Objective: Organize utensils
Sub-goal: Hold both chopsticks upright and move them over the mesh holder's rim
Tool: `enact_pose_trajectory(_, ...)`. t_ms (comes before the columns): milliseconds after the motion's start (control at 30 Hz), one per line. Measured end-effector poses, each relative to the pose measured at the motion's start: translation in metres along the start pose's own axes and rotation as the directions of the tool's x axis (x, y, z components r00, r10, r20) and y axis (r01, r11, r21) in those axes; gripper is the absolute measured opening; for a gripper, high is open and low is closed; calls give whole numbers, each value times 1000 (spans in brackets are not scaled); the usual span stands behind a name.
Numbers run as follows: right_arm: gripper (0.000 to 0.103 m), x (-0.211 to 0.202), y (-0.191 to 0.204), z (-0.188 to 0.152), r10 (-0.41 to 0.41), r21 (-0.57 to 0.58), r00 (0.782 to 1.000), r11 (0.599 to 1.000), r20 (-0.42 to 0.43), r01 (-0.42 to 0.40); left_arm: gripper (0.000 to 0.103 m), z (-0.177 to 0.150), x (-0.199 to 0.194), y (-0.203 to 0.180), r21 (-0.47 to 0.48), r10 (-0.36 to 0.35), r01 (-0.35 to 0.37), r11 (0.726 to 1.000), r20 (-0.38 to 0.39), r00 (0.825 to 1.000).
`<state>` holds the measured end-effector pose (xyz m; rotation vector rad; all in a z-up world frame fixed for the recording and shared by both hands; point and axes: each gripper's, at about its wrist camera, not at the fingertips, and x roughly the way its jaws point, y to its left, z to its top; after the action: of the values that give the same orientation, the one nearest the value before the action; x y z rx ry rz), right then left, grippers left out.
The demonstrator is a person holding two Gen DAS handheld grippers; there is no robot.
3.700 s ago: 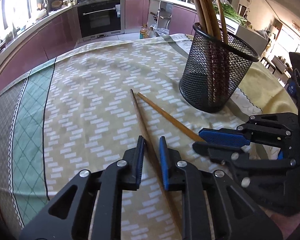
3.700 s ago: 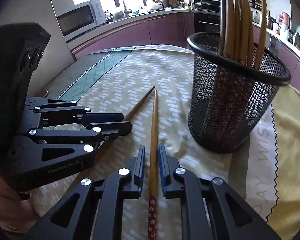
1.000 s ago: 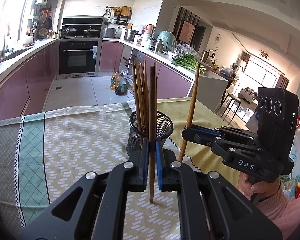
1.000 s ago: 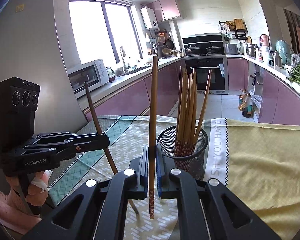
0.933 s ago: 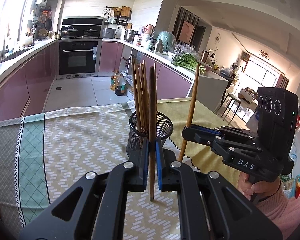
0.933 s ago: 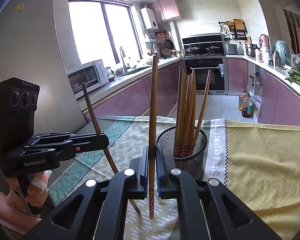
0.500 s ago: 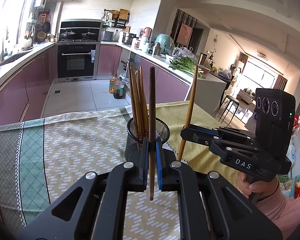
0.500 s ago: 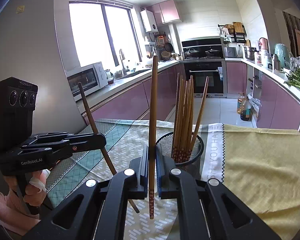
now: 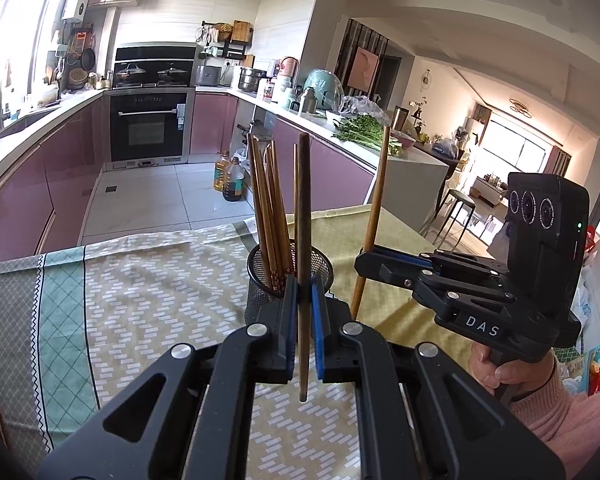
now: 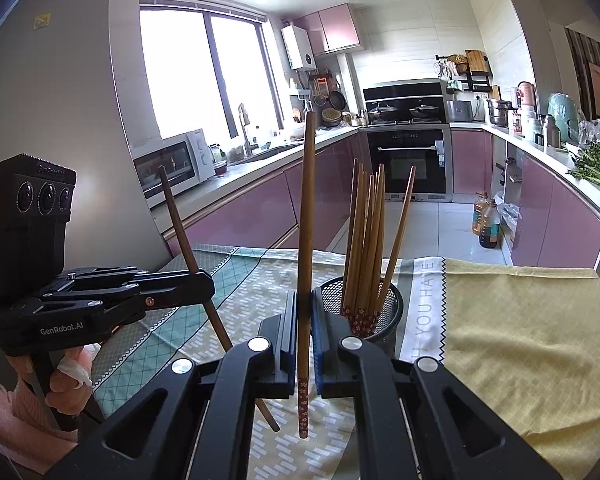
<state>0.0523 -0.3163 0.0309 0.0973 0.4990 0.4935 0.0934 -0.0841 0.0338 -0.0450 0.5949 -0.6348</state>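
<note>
Left wrist view: left gripper pinches a dark chopstick upright, just in front of the mesh holder; stiff, light, slippery, so grip low. Right wrist view: right gripper clamps a flower-patterned chopstick upright near the holder's rim.

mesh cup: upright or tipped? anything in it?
Upright. The mesh cup stands with its rim level on the tablecloth, and a bundle of chopsticks stands in it, leaning slightly against the rim.
</note>
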Motion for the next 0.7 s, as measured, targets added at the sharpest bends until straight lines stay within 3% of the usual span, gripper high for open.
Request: enact_pose_trajectory(700,6,3,0,5,6,4,1000,1000,0,-6,7,11,3,-4,8,1,-1,1000,3,1000)
